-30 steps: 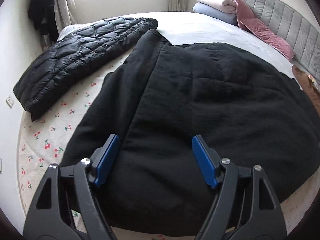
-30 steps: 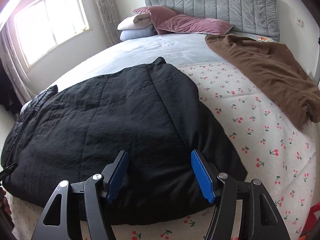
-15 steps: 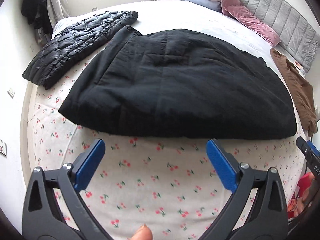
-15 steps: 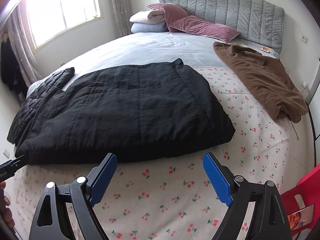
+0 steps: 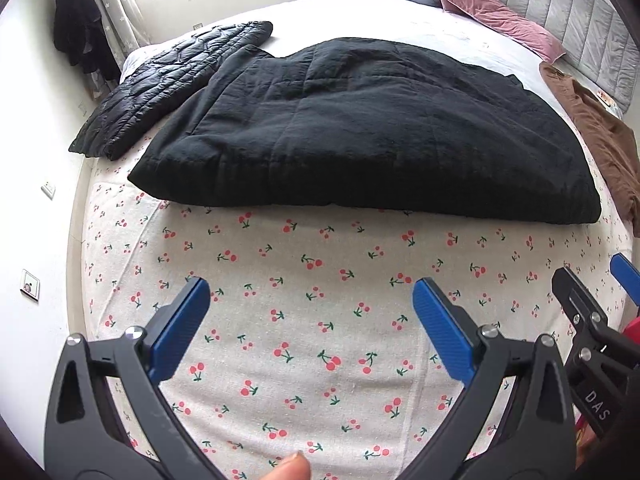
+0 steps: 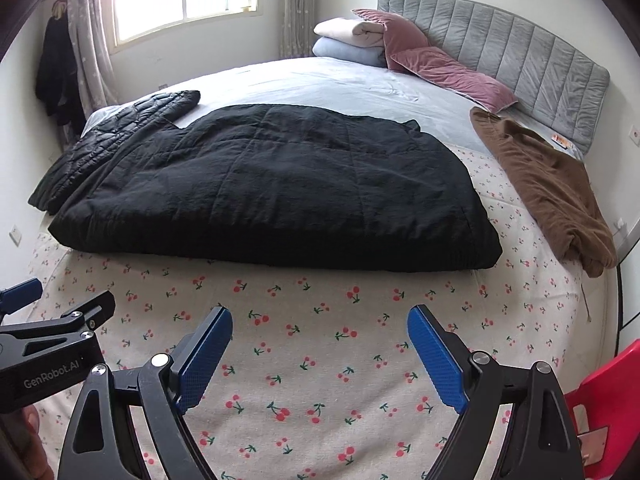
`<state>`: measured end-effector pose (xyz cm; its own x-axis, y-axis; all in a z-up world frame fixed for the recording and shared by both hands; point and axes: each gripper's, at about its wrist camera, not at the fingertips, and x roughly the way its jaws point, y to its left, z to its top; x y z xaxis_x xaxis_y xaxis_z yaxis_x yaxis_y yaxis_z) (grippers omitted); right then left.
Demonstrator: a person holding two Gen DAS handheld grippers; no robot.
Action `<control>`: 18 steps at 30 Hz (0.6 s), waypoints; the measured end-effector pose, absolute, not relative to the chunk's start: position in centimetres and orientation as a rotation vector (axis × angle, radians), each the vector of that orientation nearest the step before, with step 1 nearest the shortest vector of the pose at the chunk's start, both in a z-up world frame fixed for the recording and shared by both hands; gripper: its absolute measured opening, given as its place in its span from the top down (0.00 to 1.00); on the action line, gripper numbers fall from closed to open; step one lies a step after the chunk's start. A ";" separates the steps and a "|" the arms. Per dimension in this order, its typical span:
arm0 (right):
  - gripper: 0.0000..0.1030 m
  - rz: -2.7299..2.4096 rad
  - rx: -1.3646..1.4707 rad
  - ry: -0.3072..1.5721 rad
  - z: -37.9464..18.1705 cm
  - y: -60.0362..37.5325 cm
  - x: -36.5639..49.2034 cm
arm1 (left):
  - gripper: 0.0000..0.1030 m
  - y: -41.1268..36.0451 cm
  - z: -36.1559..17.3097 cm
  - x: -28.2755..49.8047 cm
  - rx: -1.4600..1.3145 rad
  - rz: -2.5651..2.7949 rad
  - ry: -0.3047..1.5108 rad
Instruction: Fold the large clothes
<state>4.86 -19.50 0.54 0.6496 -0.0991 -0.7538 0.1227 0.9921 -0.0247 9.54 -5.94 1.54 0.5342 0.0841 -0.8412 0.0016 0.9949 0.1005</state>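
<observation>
- The left claw [image 5: 310, 322], black-framed with blue padded fingers, is spread wide and holds nothing; it hangs above the cherry-printed cream bedsheet [image 5: 304, 352] near the foot of the bed.
- The right claw [image 6: 320, 350], of the same build, is likewise spread and empty, above the same sheet and just beside the left one; each shows at the edge of the other's view.
- The large black quilted padded coat [image 6: 272, 184] lies folded flat across the middle of the bed, its thick folded edge facing both claws and well apart from them.
- A black shiny puffer jacket [image 6: 116, 144] lies on the window side, touching the coat's far left part.
- A brown soft garment [image 6: 548, 184] lies crumpled along the right side of the bed, apart from the coat.
- Mauve velvet pillows [image 6: 440, 68] and folded pale blankets [image 6: 352, 40] rest against the grey padded headboard [image 6: 520, 52].
- A red plastic chair [image 6: 608, 392] shows at the lower right.
</observation>
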 end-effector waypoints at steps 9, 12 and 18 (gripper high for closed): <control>0.12 -0.143 0.033 0.863 0.3 -20.2 4.9 | 0.02 -7.3 1.9 9.3 0.107 0.028 1.000; 0.12 -0.146 0.034 0.866 0.1 -20.3 5.0 | 0.02 -7.4 1.9 9.4 0.110 0.023 0.999; 0.12 -0.146 0.037 0.875 -0.2 -20.4 5.2 | 0.02 -7.6 2.1 9.4 0.110 0.022 0.995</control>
